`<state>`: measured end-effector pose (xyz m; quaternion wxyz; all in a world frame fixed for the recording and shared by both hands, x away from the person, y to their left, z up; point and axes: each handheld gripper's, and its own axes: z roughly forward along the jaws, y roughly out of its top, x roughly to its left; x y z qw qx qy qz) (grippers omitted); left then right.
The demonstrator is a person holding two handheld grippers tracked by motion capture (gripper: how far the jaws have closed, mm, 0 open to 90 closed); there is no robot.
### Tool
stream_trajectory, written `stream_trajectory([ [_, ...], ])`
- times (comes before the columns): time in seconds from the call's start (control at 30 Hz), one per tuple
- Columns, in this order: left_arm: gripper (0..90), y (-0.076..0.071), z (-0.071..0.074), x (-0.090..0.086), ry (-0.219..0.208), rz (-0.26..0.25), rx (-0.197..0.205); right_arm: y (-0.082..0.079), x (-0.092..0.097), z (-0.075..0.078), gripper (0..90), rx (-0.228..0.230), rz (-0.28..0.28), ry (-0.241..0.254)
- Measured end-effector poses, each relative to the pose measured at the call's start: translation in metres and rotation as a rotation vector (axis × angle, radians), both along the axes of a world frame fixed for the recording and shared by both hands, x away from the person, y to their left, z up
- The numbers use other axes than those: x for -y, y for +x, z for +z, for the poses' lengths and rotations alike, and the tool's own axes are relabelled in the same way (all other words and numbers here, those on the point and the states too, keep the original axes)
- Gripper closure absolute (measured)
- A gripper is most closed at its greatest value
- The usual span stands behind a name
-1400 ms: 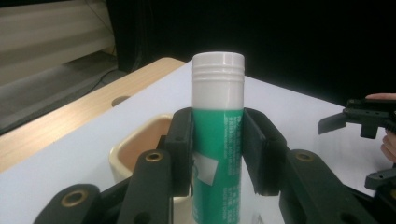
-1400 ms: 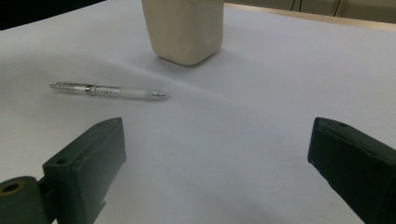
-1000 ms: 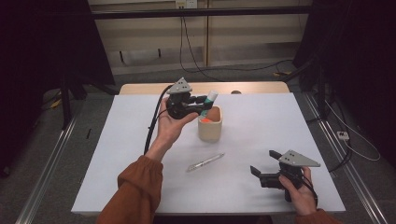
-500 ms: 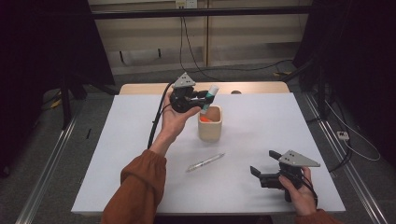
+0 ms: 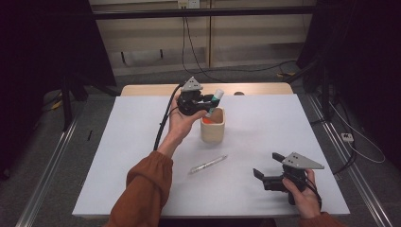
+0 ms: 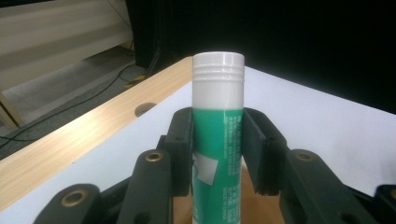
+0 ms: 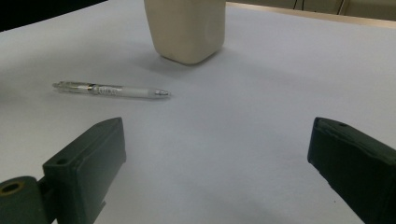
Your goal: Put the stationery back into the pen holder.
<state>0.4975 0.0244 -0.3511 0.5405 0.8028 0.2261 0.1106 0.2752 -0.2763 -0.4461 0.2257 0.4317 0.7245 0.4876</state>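
- Two things belong to this job, as I judge it: a green glue stick point(image 6: 218, 140) with a white cap and a clear pen point(image 5: 208, 164), both bound for the beige cup point(image 5: 213, 130).
- The left claw point(image 5: 211, 105) is clamped on the glue stick, its pads pressing the green barrel from both sides in the left gripper view; the stick hangs tilted over the cup's mouth, lower end at or just inside the rim, where something orange shows.
- That half looks nearly done; letting go of the stick is what remains there.
- The pen lies flat on the counter point(image 5: 265, 118), near the cup on the person's side and untouched, so it is left to do.
- The right claw point(image 5: 265, 166) rests low near the counter's near right edge, jaws standing wide apart with nothing between them, aimed toward pen and cup.
- The counter is covered in plain white, with a wooden strip point(image 5: 142, 90) at the far edge bearing a round hole.
- Beyond it the room is dim: pale wall panels, black cables point(image 5: 198, 66) trailing over a grey floor, dark curtains at both sides.
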Motion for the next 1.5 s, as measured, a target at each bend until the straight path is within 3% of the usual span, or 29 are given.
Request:
stream_trajectory([
  [0.3, 65.8, 0.006, -0.013, 0.003, 0.042, 0.019, -0.009, 0.0, 0.0, -0.001, 4.2, -0.009, 0.002, -0.003],
  [0.53, 65.7, 0.004, -0.016, 0.002, 0.036, 0.011, -0.005, 0.001, 0.0, -0.001, 4.1, -0.009, 0.002, -0.005],
  [0.67, 65.7, 0.004, -0.018, 0.002, 0.031, -0.002, 0.012, 0.0, 0.0, -0.001, 4.2, -0.01, 0.001, -0.006],
  [0.77, 65.7, 0.004, -0.019, 0.005, 0.057, -0.002, 0.039, 0.0, 0.0, -0.001, 4.2, -0.009, 0.002, -0.006],
  [1.13, 64.1, 0.003, -0.026, 0.012, 0.049, -0.04, 0.002, 0.0, 0.0, 0.0, 4.2, -0.007, 0.002, -0.007],
  [1.27, 64.0, 0.003, -0.025, 0.011, 0.053, -0.025, -0.006, 0.0, 0.001, -0.001, 4.2, -0.006, 0.002, -0.007],
  [1.37, 58.4, 0.003, -0.023, 0.01, 0.054, -0.015, -0.006, 0.0, 0.0, -0.001, 4.2, -0.008, 0.002, -0.007],
  [1.4, 51.4, 0.002, -0.022, 0.008, 0.061, -0.013, -0.009, 0.0, 0.0, -0.001, 4.2, -0.007, 0.005, -0.007],
  [1.47, 51.5, 0.001, -0.022, 0.008, 0.054, -0.017, -0.018, 0.0, 0.0, 0.0, 4.3, -0.009, 0.003, -0.007],
  [1.5, 47.4, 0.0, -0.021, 0.007, 0.058, -0.012, -0.025, 0.0, 0.0, 0.0, 4.2, -0.008, 0.002, -0.007],
])
